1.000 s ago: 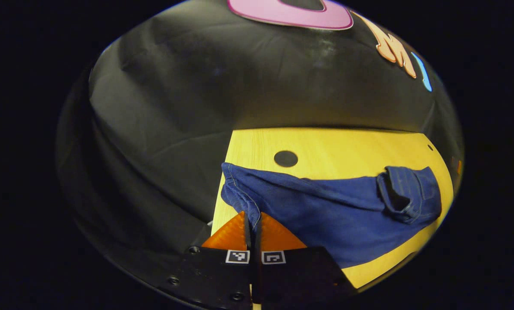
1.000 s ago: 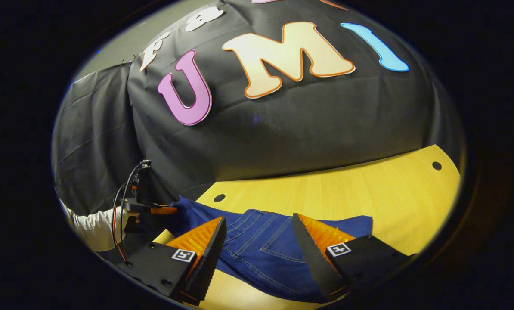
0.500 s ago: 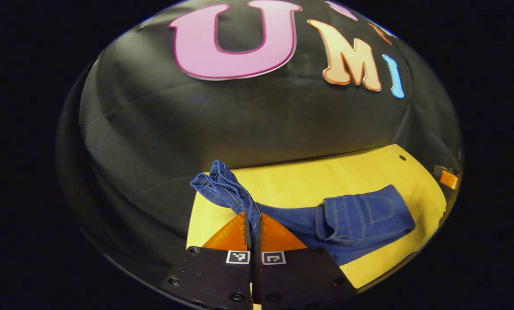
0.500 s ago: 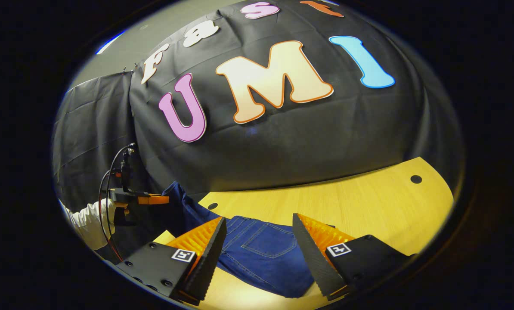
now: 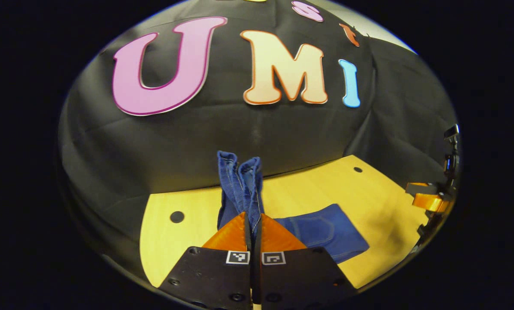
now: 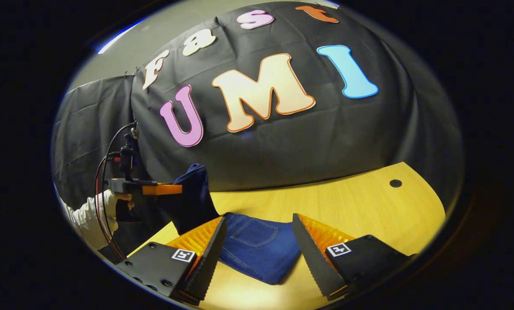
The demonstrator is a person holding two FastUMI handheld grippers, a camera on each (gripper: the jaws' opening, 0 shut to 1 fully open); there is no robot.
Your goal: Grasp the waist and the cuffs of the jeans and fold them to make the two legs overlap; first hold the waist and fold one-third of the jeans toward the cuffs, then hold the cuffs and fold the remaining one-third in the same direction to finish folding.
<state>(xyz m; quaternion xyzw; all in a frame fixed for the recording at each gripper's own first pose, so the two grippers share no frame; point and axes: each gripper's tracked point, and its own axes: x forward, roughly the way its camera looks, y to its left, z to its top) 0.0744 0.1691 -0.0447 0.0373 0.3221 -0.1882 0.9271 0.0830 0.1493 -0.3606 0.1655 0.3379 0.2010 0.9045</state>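
Lifted higher than a second ago, the cuffs [image 5: 239,181] stand pinched in the left gripper [image 5: 252,224] above the table [image 5: 308,189]. Right gripper [image 6: 259,241] hovers spread open over the folded jeans [image 6: 257,247].

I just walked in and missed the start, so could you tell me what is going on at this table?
A person is folding a pair of jeans on a wooden table with a handheld gripper in each hand. The left gripper is shut on the cuff end and holds it up off the table. The folded waist part lies flat on the table. The right gripper is open, its fingers on either side of that folded part without pressing it.
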